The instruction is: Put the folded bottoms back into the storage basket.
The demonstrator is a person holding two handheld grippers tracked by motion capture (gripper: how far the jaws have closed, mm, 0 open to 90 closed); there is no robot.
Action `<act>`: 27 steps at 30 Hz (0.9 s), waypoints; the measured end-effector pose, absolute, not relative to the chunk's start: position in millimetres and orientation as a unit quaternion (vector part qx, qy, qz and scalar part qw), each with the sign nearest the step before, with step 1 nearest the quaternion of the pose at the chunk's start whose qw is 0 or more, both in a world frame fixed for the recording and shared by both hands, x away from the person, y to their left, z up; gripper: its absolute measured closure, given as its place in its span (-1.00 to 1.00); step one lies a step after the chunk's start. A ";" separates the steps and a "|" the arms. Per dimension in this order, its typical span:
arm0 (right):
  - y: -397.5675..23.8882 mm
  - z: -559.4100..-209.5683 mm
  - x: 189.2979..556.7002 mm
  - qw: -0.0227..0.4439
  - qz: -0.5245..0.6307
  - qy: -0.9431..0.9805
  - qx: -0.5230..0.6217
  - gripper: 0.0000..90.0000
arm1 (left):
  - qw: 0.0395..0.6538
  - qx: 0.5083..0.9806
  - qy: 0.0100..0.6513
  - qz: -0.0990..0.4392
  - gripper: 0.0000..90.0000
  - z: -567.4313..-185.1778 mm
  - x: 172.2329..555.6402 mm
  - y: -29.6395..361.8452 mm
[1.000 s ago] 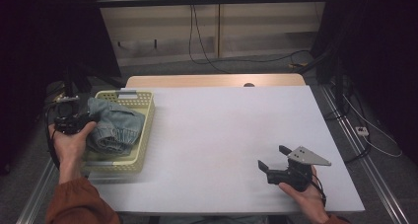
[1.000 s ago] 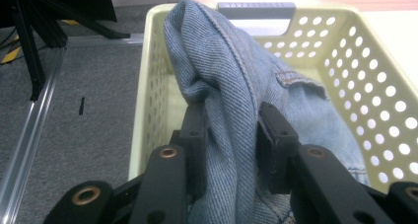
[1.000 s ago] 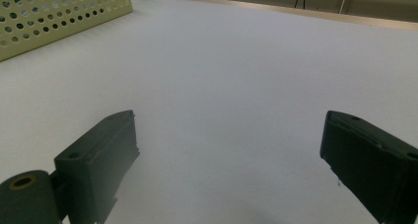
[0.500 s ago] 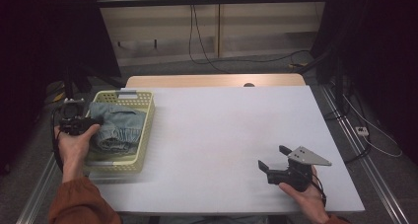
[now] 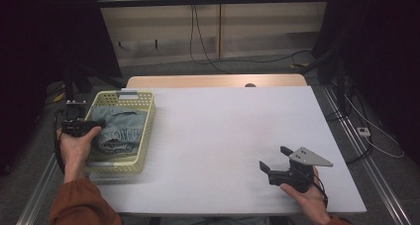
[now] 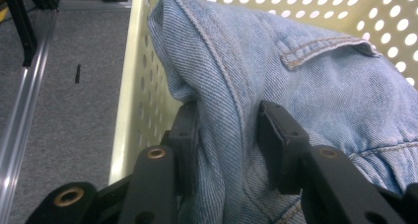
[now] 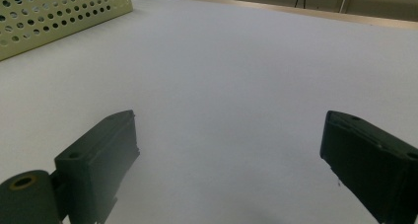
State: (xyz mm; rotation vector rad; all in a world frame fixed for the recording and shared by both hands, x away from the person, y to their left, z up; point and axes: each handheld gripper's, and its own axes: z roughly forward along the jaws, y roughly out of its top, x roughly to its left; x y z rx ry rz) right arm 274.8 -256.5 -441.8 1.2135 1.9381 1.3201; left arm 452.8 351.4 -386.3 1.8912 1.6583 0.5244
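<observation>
Straddling denim fold at basket's [image 5: 147, 131] left wall — left gripper [image 6: 227, 135], jaws just eased apart, jeans [image 6: 315, 86] between, grip uncertain; right gripper [image 5: 277, 166] wide, empty — well right of basket.

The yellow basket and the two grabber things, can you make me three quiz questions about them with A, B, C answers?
1. Where is the denim garment?
A. inside the yellow basket
B. on the floor
C. in the middle of the white table

2. How many baskets stand on the table?
A. three
B. one
C. two

3. How are the jaws of the right gripper?
A. closed on a cup
B. closed on denim
C. wide open with nothing between them

Answers:
1 A, the blue cloth lies within the basket's holed walls.
2 B, a single basket sits at the table's left edge.
3 C, the right gripper view has bare table between the jaws, while the left gripper has denim between its own.
</observation>
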 end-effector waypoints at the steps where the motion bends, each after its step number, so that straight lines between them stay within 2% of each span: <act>1: -256.3 -441.9 274.8 0.248 0.484 0.711 0.445 -0.83 | 0.280 0.708 0.619 0.194 0.37 -386.4 452.7 352.0; 15: -256.1 -442.0 274.6 0.246 0.483 0.712 0.446 -0.83 | 0.268 0.701 0.629 0.201 0.29 -388.4 452.3 354.4; 27: -255.7 -442.1 274.6 0.247 0.482 0.713 0.445 -0.83 | 0.282 0.690 0.636 0.200 0.22 -387.1 450.3 360.2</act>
